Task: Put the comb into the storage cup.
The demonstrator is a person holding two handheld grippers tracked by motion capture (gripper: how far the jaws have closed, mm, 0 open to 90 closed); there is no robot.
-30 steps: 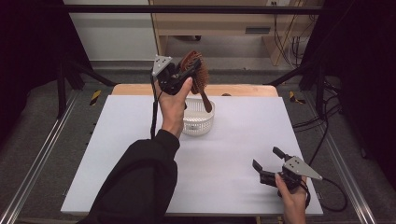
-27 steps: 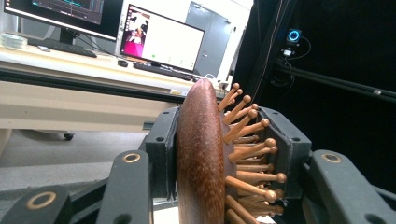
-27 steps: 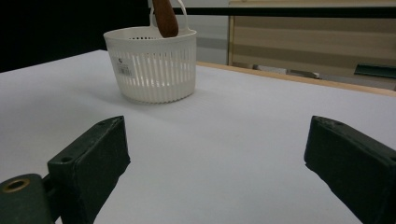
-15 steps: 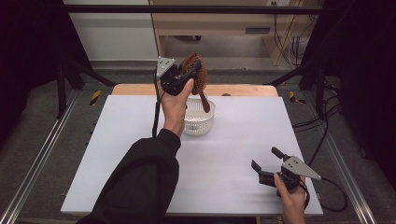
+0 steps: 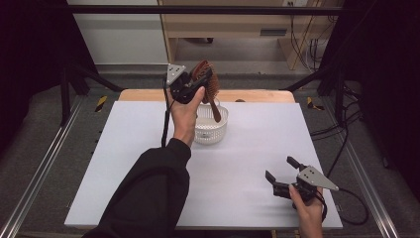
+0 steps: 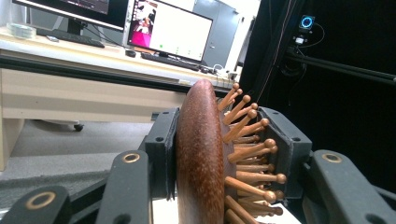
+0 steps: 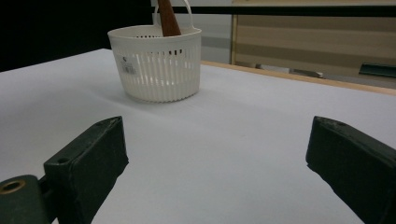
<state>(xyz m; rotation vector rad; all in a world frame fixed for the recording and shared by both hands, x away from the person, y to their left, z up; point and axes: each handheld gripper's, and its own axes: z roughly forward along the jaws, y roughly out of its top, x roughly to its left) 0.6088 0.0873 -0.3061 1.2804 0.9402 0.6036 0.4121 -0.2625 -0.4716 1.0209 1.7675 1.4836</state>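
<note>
While the left gripper (image 5: 190,87) jaws clamp the wooden hairbrush (image 5: 207,82) head, its handle slants toward 5 o'clock into the white slotted basket (image 5: 210,130) directly below. Smooth oval back, ball-tipped pegs. Right gripper (image 5: 282,174), jaws wide and empty, sits well apart at 4 o'clock on the bench (image 5: 247,148).

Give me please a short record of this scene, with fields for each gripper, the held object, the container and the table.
left gripper: shut on the head of the wooden hairbrush, raised above the basket
wooden hairbrush: handle points down into the basket; bristles face one pad
white basket: slotted plastic, upright, at the far middle of the table
right gripper: open, holds nothing, low over the near right part
table: white top
</note>
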